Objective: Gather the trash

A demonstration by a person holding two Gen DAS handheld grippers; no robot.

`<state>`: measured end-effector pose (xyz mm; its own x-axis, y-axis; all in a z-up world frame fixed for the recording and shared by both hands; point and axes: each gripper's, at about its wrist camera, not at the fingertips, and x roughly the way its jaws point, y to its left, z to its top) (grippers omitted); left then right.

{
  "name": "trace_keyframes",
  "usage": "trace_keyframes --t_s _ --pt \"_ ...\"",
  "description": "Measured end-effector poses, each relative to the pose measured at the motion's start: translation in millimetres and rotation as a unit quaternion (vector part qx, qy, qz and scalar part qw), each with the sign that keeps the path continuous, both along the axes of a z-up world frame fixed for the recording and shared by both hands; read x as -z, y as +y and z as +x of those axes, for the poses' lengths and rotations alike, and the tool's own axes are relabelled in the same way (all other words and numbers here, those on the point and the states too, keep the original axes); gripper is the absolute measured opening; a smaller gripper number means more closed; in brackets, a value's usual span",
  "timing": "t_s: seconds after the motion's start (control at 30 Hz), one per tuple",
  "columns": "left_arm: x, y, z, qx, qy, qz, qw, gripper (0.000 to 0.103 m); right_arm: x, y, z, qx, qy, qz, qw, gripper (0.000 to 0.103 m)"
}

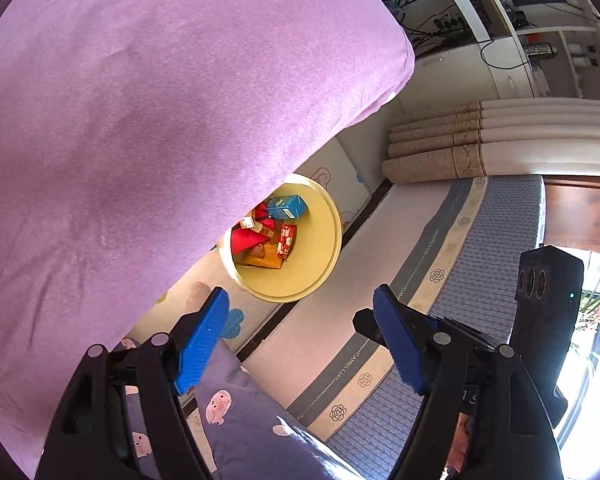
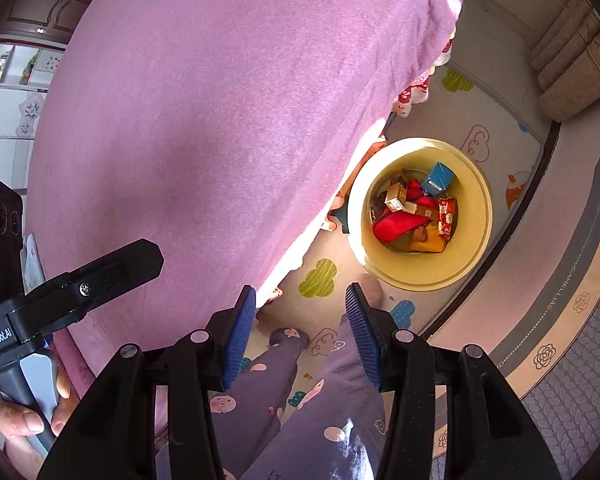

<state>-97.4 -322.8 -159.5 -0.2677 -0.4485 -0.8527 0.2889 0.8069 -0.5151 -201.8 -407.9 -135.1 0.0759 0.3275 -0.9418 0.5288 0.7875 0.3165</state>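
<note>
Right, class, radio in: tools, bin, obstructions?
Left tool open, empty. Right tool open, empty. Yellow bin on floor, holding trash. Purple cloth overhangs its edge.

Left tool (image 1: 300, 336) and right tool (image 2: 302, 334) both angled steeply downward, blue pads apart, nothing between them.

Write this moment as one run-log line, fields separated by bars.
left hand-held gripper open, empty | right hand-held gripper open, empty | bin holds trash

Two wrist fisheyes, each angled steeply down past its own tongs; both share the yellow bin (image 1: 300, 280) (image 2: 472, 240), purple cloth (image 1: 140, 120) (image 2: 220, 100) and floor mat (image 1: 340, 172) (image 2: 488, 136).
</note>
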Motion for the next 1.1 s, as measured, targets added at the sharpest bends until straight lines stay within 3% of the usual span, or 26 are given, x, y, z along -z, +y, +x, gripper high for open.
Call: trace_keyframes --t_s 0.33,0.73,0.93,1.1 --pt "-11.8 154.6 32.7 -0.091 -0.007 0.008 0.9958 0.074 -6.4 137.9 61.9 -0.099 -0.007 0.004 0.995 0.047" --pt "-34.6 317.7 54.4 -0.148 -0.056 0.028 0.9871 0.074 -10.7 294.1 120.2 -0.18 -0.027 0.005 0.983 0.047" --pt "-54.2 370.3 58.4 -0.184 -0.081 0.033 0.9789 0.074 -23.5 336.4 137.0 -0.214 -0.049 -0.004 0.976 0.047" --pt "-78.0 393.6 56.4 -0.217 -0.108 0.048 0.969 0.074 -47.4 340.3 153.3 -0.237 -0.073 -0.009 0.969 0.047"
